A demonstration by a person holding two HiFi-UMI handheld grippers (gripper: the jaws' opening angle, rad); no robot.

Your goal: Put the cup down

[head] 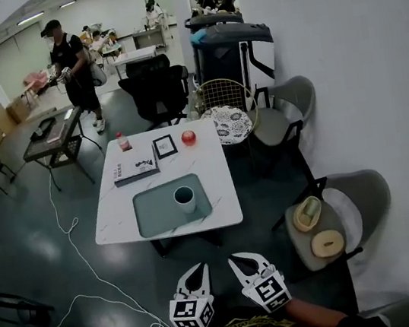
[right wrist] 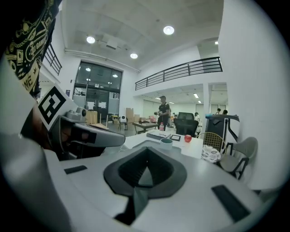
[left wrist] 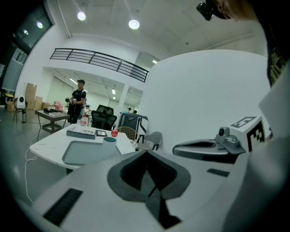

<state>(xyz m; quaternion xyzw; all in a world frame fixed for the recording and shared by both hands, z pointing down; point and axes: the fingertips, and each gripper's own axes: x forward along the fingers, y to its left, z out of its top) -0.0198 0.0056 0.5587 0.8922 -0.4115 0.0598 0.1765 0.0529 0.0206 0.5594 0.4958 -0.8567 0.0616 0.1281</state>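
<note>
A white cup [head: 185,198] with a dark inside stands upright on a grey-green tray [head: 155,214], on the near part of the white table [head: 213,167]. Both grippers hang well short of the table, close to my body. The left gripper [head: 197,270] and the right gripper [head: 240,260] sit side by side, each shut with nothing between its jaws. In the left gripper view the shut left gripper [left wrist: 147,155] points toward the cup [left wrist: 109,144] and tray [left wrist: 79,152]. From the right gripper view the right gripper [right wrist: 146,153] is shut, and the cup [right wrist: 166,143] is far ahead.
On the table's far half lie a book [head: 135,170], a small picture frame [head: 164,146], a red round object [head: 189,137] and a bottle [head: 122,142]. Chairs [head: 350,205] stand at the right by the white wall. A cable [head: 82,263] trails on the floor at left. A person [head: 72,68] stands far back.
</note>
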